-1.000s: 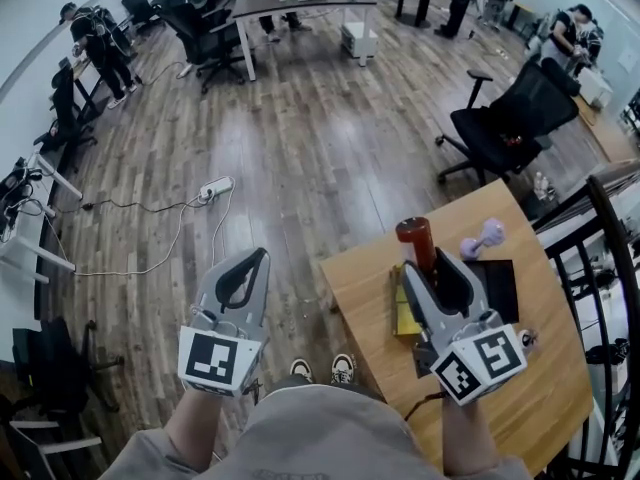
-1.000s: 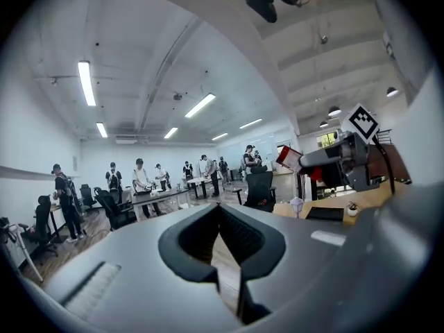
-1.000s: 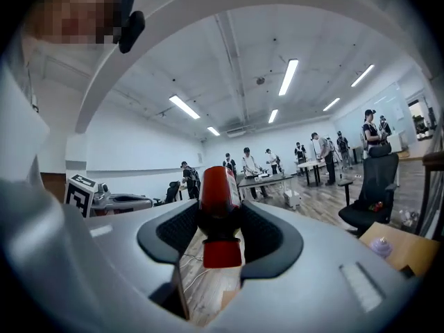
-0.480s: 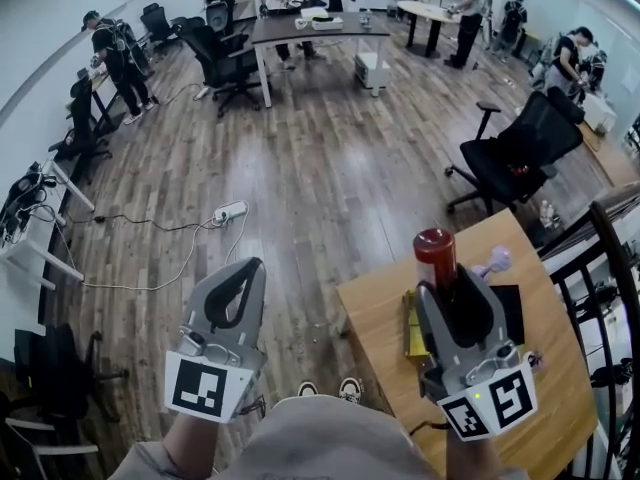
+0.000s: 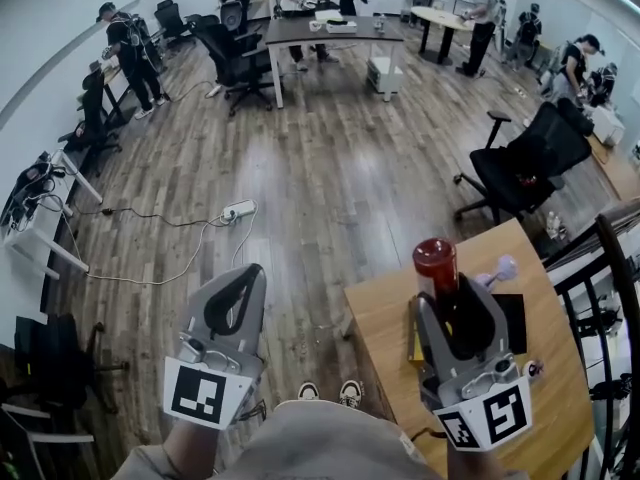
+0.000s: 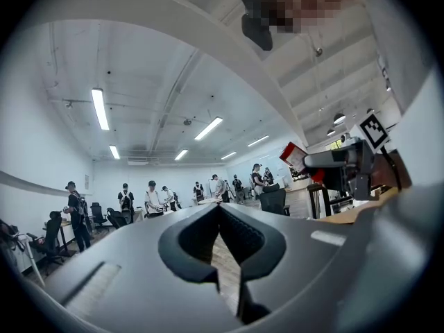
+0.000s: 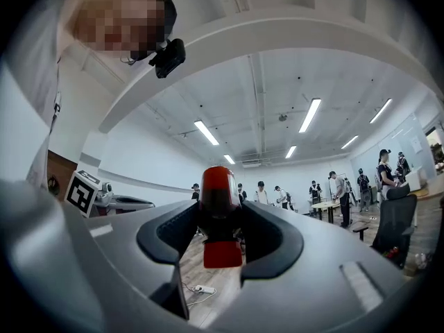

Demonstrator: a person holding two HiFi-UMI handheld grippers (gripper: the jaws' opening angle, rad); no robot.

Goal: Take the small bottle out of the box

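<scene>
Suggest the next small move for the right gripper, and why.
Probably lower the small bottle onto a bare part of the wooden table: the jaws of the right gripper clamp it, held clear of the tabletop.

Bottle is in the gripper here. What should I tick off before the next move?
1. Grip: right gripper has its jaws closed on the small dark bottle with a red cap: ok.
2. Bottle out of the black box: it is held up above the gripper, apart from the box: ok.
3. Left gripper: jaws together, nothing between them, out over the floor beside the table: ok.
4. Set-down room: bare wood shows at the near left of the wooden table: ok.
5. Purple dumbbell: lies beyond the bottle, apart from it: ok.
6. Cap tight: cannot tell.
</scene>
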